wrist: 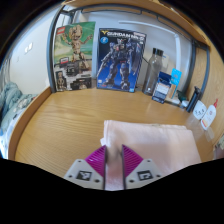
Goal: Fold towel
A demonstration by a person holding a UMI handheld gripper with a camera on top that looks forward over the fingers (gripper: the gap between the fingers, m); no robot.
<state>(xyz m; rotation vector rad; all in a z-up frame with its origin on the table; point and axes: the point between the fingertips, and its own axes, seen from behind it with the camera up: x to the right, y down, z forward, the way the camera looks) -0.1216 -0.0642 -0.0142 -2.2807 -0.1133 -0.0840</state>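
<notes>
- Left: bare wooden table (55, 125) is stretching away beside the towel; a grey-green bundle of cloth (10, 105) is sitting at its far left edge, well apart.
- Centre: my gripper (113, 160) is hovering at the near edge of the pale pink towel (150, 140), which is lying flat on the table. My fingers are sitting narrow, with a thin strip of towel showing between the purple pads (97, 160); I cannot tell whether they are pinching it.
- Risk, as I judge it: I may be catching too little of the hem, so it could slip out on lifting.
- Right: the towel is running toward the table's edge; dragging it could skew the fold.
- Beyond: boxes (120, 55) against the wall look well clear.
</notes>
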